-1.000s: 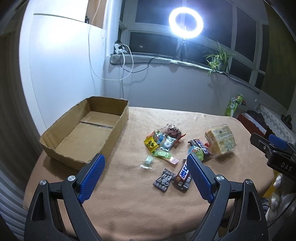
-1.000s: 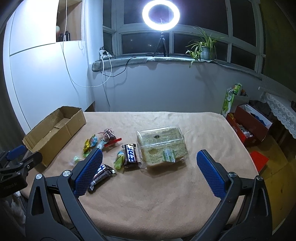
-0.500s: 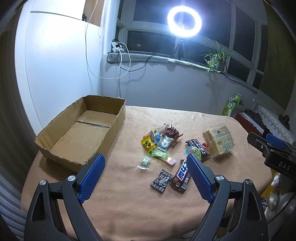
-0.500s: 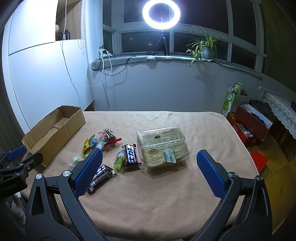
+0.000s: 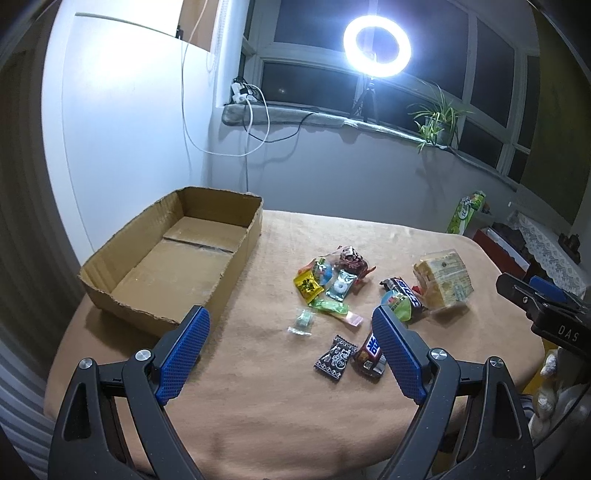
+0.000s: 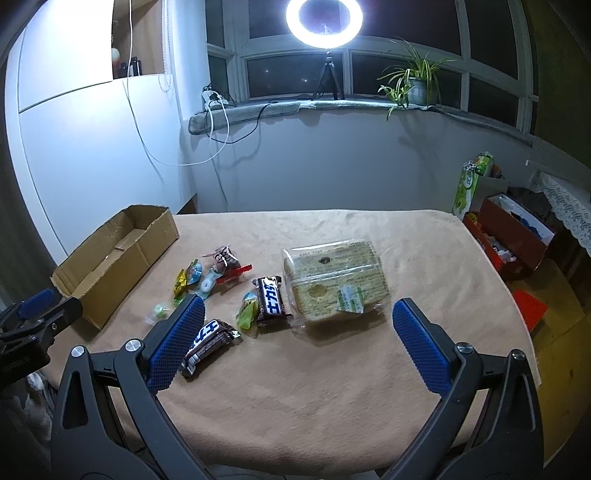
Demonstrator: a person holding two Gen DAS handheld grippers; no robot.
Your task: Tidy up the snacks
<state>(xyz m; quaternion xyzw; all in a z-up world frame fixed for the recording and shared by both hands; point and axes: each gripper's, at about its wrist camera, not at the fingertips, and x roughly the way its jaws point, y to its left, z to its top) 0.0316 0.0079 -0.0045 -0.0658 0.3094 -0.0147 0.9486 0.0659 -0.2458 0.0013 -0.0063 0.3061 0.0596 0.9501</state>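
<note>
An empty cardboard box (image 5: 173, 258) (image 6: 114, 258) sits at the table's left end. To its right lies a scatter of snacks: small candies (image 5: 325, 282) (image 6: 207, 280), a black sachet (image 5: 335, 357), two chocolate bars (image 6: 271, 301) (image 6: 208, 341) and a clear pack of crackers (image 5: 443, 282) (image 6: 334, 282). My left gripper (image 5: 290, 349) hovers open above the table's near edge, nothing between its blue pads. My right gripper (image 6: 295, 341) is open too, held short of the cracker pack and one chocolate bar. Each gripper shows at the edge of the other's view.
The table (image 6: 314, 398) wears a peach cloth. Behind it are a grey wall, a windowsill with a ring light (image 6: 324, 22) and a potted plant (image 6: 415, 85). Boxes and a green carton (image 6: 471, 184) stand on the floor to the right.
Both grippers have drifted slightly back and up from the snacks, so the table looks a bit farther. They stay open and nothing on the table has moved.
</note>
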